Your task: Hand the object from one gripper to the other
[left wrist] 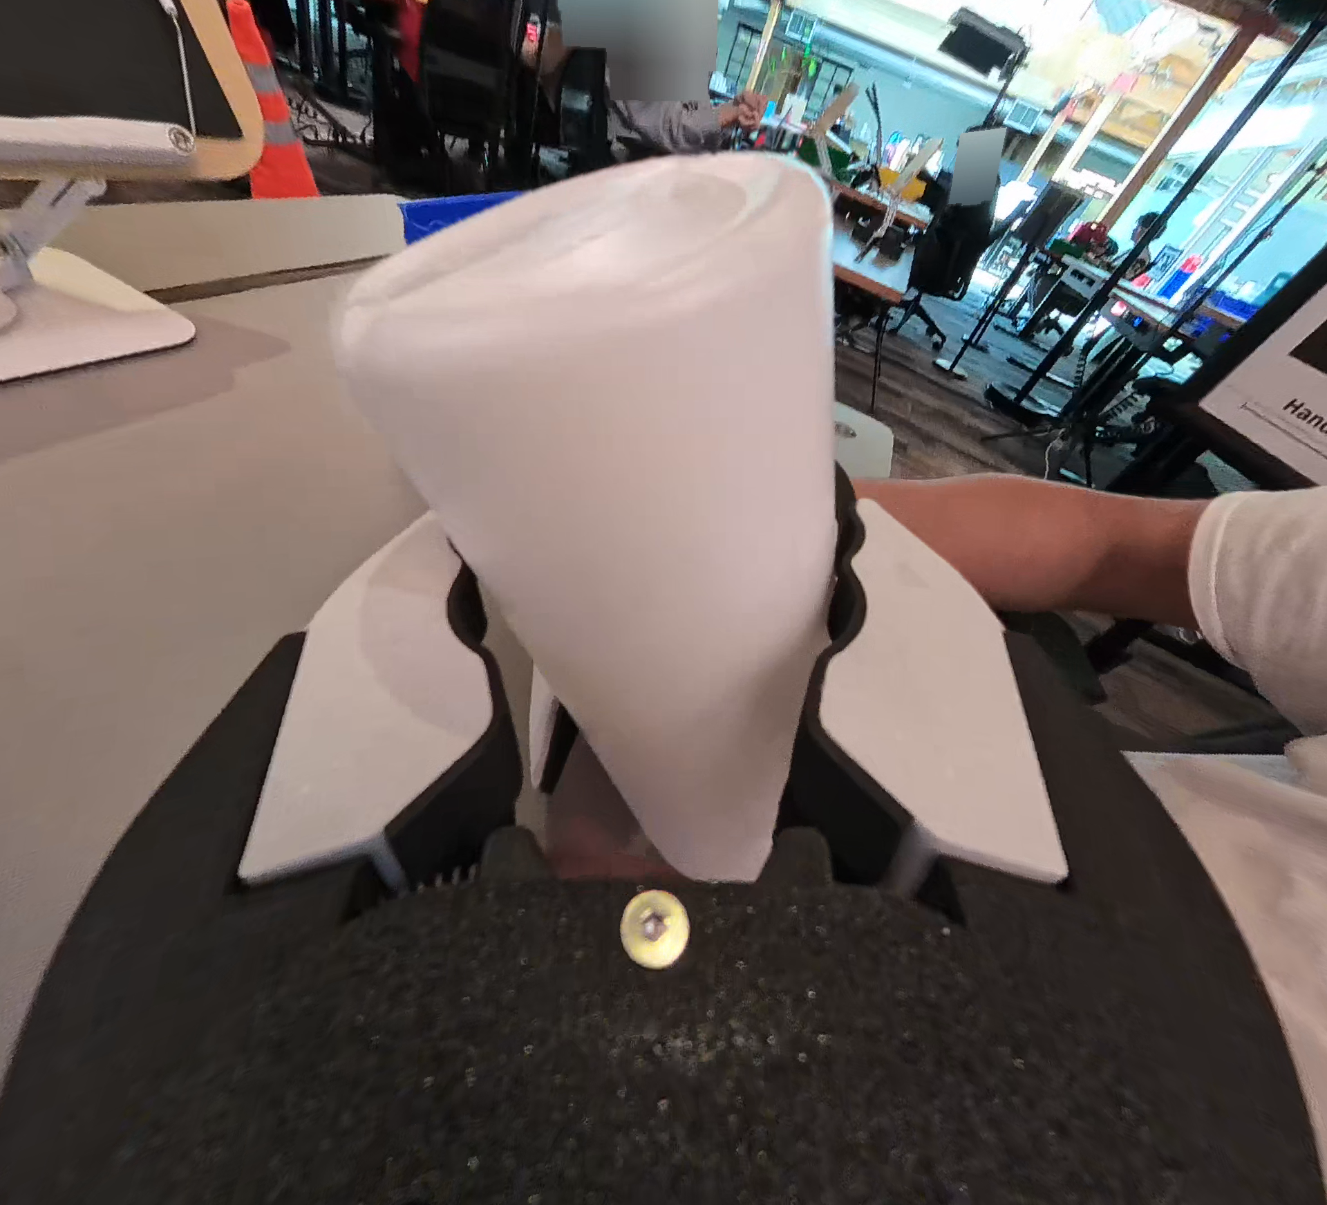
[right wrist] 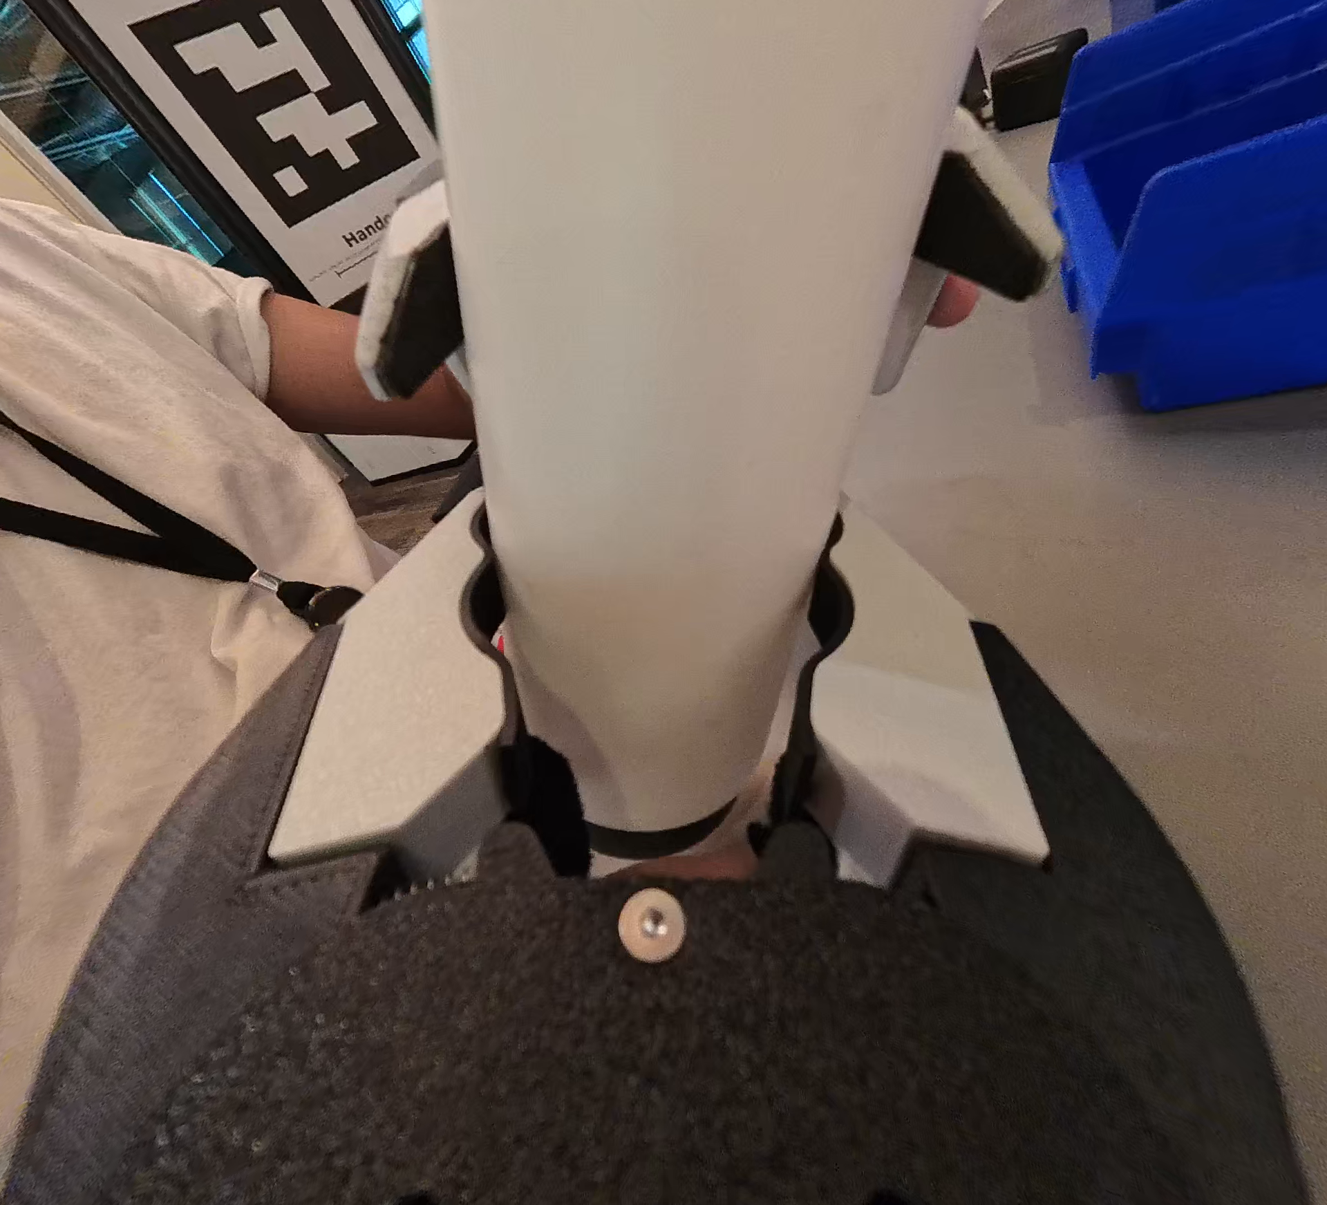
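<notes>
While both tongs sit on the same white tube (right wrist: pixel 668 323), I read the handover as at its most fragile point. My left tongs (left wrist: pixel 646 624) look clamped on the tube, their scalloped black pads pressed to its sides, and the tube tilts toward 11 o'clock in that view, its far end blurred. My right tongs (right wrist: pixel 657 632) look closed around the tube's near end, by a thin black band; the left tongs' fingers (right wrist: pixel 413 301) grip higher up, at 9 and 3 o'clock. The tube is smooth, matte and featureless, probably slick against the pads, so I judge it could slide or pivot if one side lets go before the other holds firm. The blue bins (right wrist: pixel 1206 179), hard plastic, stand at 2 o'clock on the grey table (right wrist: pixel 1077 560), near enough for a swinging tube to clip.
</notes>
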The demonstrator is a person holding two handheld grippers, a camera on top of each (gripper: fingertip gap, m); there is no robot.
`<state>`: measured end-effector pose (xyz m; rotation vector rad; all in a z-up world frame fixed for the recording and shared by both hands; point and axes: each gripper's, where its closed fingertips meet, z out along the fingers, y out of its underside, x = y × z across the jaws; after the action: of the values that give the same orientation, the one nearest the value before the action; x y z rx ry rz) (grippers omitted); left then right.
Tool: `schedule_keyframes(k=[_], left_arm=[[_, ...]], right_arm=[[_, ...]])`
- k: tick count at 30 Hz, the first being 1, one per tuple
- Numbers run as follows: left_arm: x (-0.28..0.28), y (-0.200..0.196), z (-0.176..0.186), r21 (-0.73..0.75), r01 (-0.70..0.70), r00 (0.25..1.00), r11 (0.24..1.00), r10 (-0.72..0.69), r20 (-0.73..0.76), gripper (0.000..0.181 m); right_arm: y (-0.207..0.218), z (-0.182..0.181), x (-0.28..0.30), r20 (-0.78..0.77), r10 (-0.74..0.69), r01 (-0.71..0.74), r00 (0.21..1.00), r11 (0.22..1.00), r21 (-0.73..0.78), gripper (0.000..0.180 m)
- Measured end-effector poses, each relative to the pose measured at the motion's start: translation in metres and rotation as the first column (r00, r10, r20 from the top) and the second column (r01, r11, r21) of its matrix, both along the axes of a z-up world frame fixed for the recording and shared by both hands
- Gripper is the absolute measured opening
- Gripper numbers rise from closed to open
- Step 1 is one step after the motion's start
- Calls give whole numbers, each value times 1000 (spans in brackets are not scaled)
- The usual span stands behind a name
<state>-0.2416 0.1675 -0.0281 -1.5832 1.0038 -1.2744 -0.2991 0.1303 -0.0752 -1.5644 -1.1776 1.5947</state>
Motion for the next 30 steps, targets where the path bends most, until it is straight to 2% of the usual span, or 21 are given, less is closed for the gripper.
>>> schedule_keyframes(k=[3,8,12,14,16,18,20,21,22,24,26,28,30], left_arm=[[1,2,1,12,-37,999,999,37,7,93],[-2,13,11,150,-161,987,976,163,-1,92],[-11,25,21,233,-253,966,939,257,14,91],[-15,31,21,252,-287,956,924,295,7,91],[-19,37,21,254,-309,948,917,319,4,91],[-23,44,19,245,-340,936,908,353,-8,91],[-27,50,19,223,-365,927,904,376,-4,91],[-28,53,20,201,-378,923,904,385,5,91],[-30,55,21,178,-387,920,905,391,13,90],[-33,58,25,138,-410,912,902,408,45,90],[-38,62,28,90,-438,899,895,432,75,90],[-42,65,31,35,-467,880,884,461,111,90],[-46,68,32,0,-499,859,867,494,135,90]], right_arm=[[4,2,3,-16,-22,22,1000,1000,-9,87],[27,7,13,-32,-197,199,980,975,94,89],[47,5,24,-17,-431,415,902,858,301,94],[56,6,32,-59,-576,546,815,730,412,104],[56,3,36,-77,-674,581,734,566,585,105],[51,2,39,-95,-761,489,642,310,816,104],[38,11,35,-172,-812,350,557,42,936,86],[31,10,28,-186,-821,271,540,-40,962,80],[28,4,22,-176,-837,216,519,-71,974,81],[38,-10,22,-120,-898,183,423,-45,982,86],[51,-15,27,-89,-928,214,362,-10,977,90],[59,-19,23,-49,-934,287,354,58,956,97],[63,-16,18,-49,-940,338,336,72,938,98]])
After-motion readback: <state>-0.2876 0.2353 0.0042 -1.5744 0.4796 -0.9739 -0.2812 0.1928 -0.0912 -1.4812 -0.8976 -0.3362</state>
